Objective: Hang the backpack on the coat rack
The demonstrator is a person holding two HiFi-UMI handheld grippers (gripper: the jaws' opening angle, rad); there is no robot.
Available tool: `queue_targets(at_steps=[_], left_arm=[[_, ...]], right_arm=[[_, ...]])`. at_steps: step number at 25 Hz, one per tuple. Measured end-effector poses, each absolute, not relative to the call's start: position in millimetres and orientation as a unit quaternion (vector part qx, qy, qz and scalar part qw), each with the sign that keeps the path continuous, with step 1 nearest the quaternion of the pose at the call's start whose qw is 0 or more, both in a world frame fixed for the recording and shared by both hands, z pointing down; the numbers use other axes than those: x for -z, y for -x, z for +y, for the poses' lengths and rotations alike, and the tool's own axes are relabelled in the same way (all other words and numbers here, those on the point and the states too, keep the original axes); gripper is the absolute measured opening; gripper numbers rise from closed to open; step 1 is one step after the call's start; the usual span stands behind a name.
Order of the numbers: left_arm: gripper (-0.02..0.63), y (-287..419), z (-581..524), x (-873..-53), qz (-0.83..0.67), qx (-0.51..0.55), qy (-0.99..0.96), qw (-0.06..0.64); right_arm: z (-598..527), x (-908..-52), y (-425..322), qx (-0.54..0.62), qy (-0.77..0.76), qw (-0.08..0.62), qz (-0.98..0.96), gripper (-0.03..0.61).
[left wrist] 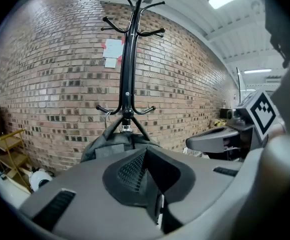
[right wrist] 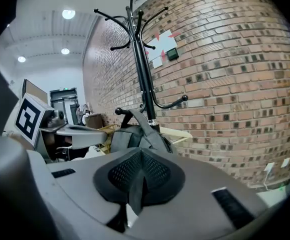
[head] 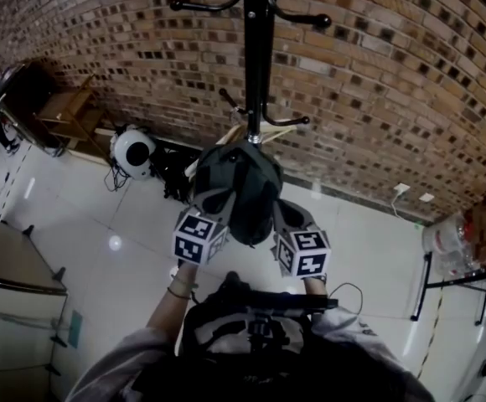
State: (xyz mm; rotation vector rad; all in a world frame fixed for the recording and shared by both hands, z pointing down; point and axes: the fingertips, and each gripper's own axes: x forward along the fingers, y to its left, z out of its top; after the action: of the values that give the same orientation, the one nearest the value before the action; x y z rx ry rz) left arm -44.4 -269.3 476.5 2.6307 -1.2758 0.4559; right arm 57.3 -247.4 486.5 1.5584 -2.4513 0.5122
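Hanging on coat rack (head: pixel 258 57) lower hook: backpack (head: pixel 236 187), contents hidden.

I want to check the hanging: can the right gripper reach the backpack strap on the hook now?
Probably yes. The right gripper is close beside the backpack, and nothing stands before the strap on the hook. Its jaws are shut, so they must open first.

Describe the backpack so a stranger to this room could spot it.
Find the brick wall, then the black coat rack before it. The backpack hangs low on its pole below the lower hooks: the only dark grey, rounded bag, unlike the white round object on the floor nearby.
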Motion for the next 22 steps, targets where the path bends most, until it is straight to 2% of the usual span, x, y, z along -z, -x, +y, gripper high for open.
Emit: queue_targets(at_steps=[13, 22], left_arm=[[0.003, 17.7, -154.3, -488.0, -0.504, -0.133, -0.841, 0.145], [0.003, 9.0, -93.1, -500.6, -0.521, -0.126, -0.826, 0.174]], right_arm=[[-144.7, -494.7, -91.7, -0.201, -0.474, 0.097, -0.852, 0.009], [-95.2, -496.3, -64.6, -0.209, -0.423, 0.095, -0.877, 0.009]])
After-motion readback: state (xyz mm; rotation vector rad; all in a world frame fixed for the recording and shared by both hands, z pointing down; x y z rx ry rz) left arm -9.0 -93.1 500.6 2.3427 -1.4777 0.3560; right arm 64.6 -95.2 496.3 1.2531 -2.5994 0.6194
